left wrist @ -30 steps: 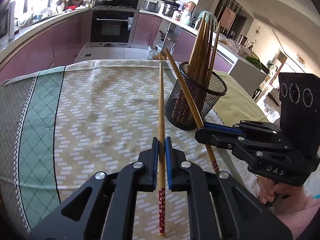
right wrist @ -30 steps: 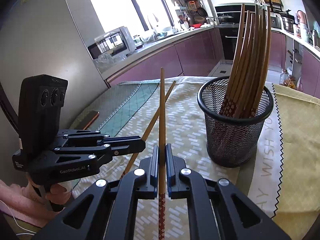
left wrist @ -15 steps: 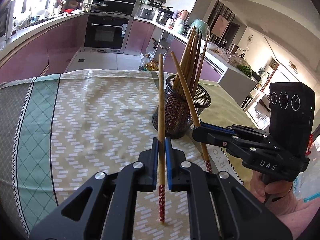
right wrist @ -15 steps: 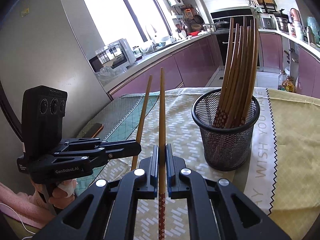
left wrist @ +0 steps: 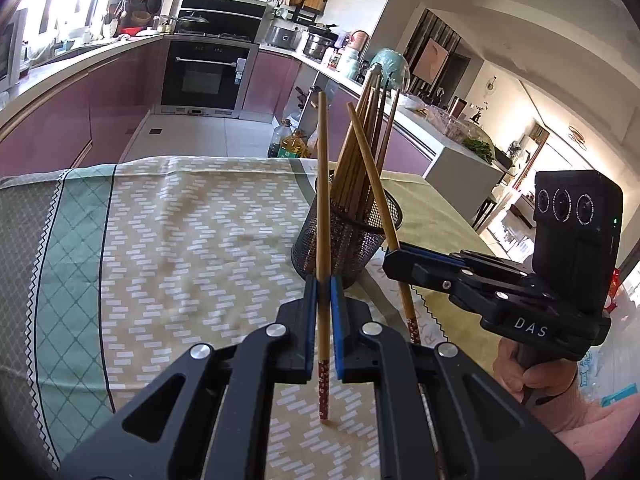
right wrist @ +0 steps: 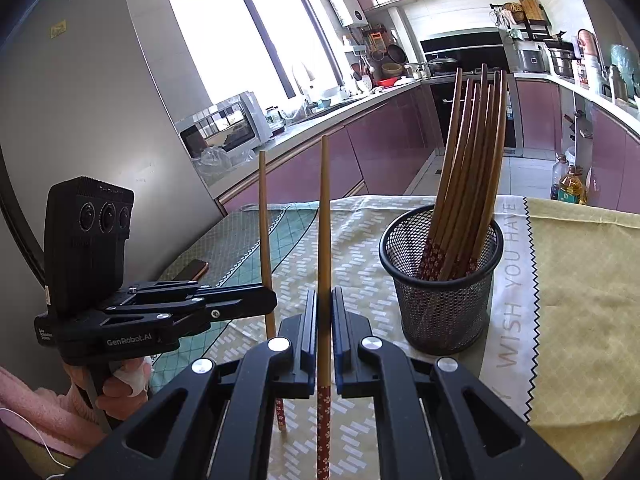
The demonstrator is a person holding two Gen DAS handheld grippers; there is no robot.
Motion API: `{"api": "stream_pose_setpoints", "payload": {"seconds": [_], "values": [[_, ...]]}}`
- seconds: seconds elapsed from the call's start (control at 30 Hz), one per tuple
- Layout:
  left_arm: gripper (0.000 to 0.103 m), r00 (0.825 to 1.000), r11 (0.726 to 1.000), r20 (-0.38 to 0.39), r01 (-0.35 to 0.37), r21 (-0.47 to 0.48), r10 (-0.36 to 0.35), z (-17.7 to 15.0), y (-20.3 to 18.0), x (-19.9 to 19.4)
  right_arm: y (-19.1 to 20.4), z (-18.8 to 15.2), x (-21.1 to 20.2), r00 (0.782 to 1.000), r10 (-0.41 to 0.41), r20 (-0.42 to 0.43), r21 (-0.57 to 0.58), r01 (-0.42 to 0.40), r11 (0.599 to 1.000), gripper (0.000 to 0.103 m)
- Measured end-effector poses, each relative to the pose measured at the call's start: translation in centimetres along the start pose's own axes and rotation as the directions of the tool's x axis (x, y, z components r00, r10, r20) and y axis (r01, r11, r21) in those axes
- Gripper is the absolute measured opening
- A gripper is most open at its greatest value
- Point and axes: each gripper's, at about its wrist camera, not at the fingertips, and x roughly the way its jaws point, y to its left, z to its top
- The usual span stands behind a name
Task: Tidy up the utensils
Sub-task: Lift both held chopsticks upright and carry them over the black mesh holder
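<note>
Chopsticks in both grippers. Left gripper (left wrist: 323, 312) with fingers clamped on a bamboo chopstick with a red-patterned butt (left wrist: 322, 208), held near upright, butt just above the patterned tablecloth (left wrist: 180, 240) on the worktop. Right gripper (right wrist: 324, 320) with fingers clamped on a second wooden chopstick (right wrist: 324, 232), likewise near upright. Black wire-mesh holder (right wrist: 440, 280) standing on the cloth just right of both, holding a bundle of matching chopsticks (right wrist: 468, 168) leaning right. Phone (right wrist: 192, 270) lying flat at the far left edge.
</note>
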Motion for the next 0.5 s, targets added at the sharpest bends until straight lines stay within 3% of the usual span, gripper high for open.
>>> {"api": "stream_pose_setpoints", "payload": {"seconds": [0.5], "values": [[0.007, 1.000, 1.000, 0.031, 0.005, 0.016, -0.006, 0.56, -0.35, -0.62, 0.45, 0.68, -0.58, 1.000, -0.008, 0.021, -0.020, 0.009, 1.000, 0.006]]}}
